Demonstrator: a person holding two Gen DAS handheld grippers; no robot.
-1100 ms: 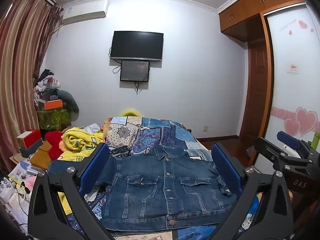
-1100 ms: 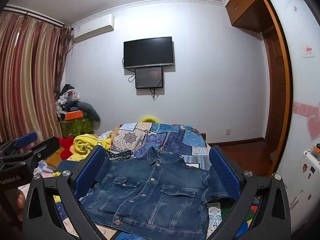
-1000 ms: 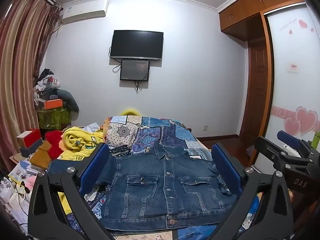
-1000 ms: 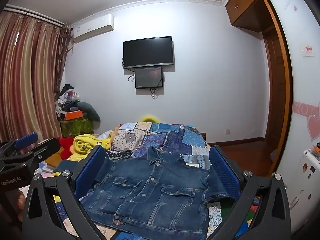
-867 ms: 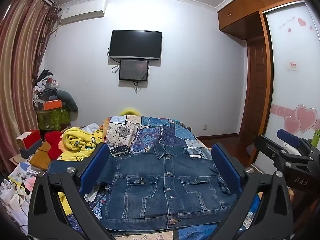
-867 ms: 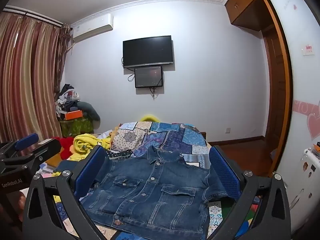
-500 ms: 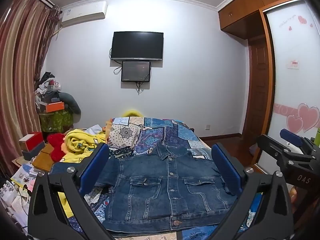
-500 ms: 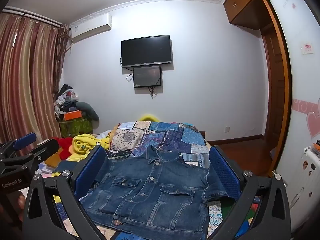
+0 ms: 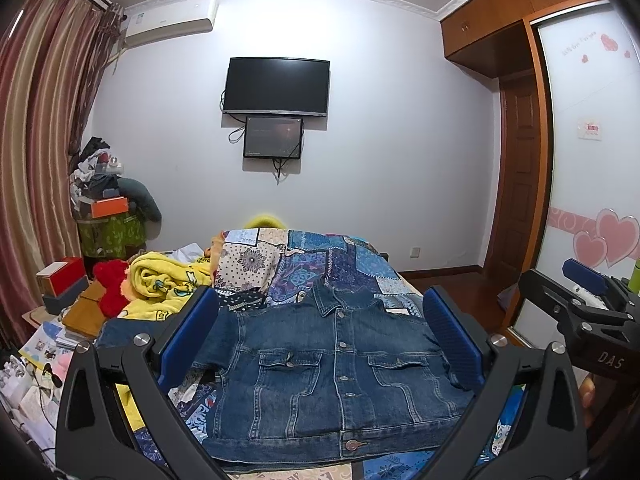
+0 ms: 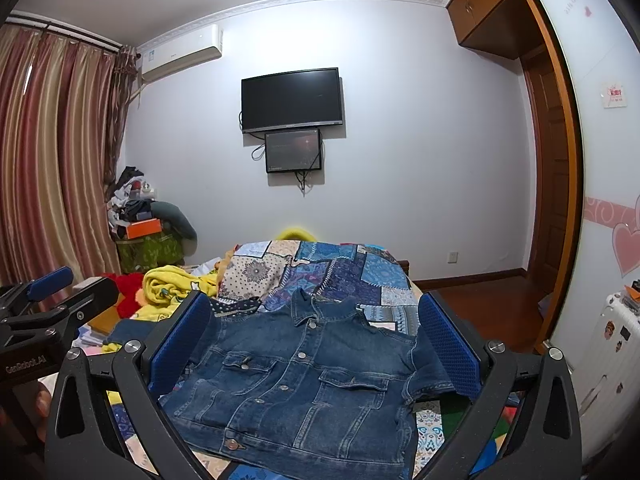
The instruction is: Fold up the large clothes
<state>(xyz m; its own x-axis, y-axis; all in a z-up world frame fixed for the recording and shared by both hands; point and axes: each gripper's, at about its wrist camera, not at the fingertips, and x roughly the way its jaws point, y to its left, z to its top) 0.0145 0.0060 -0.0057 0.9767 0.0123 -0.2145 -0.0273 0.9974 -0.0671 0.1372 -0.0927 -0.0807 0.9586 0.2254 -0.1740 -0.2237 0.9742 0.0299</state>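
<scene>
Bed (image 9: 404,466) with a patchwork quilt (image 9: 320,264) takes up most of the room, and the denim jacket (image 9: 332,376) lies flat on it, buttoned, collar toward the wall. Left claw (image 9: 320,344) and right claw (image 10: 312,352) both hover above it, spread wide apart, gripping nothing.

Pale walls with a black television (image 9: 277,86) and smaller screen (image 9: 273,137) mounted centrally. Air conditioner (image 9: 170,20) high left, striped curtains (image 9: 36,152) beside it. Wooden wardrobe (image 9: 516,8) and door (image 9: 520,204) right. Patchwork-covered bed (image 9: 316,256) below, dark wooden floor (image 10: 480,292) beyond.
</scene>
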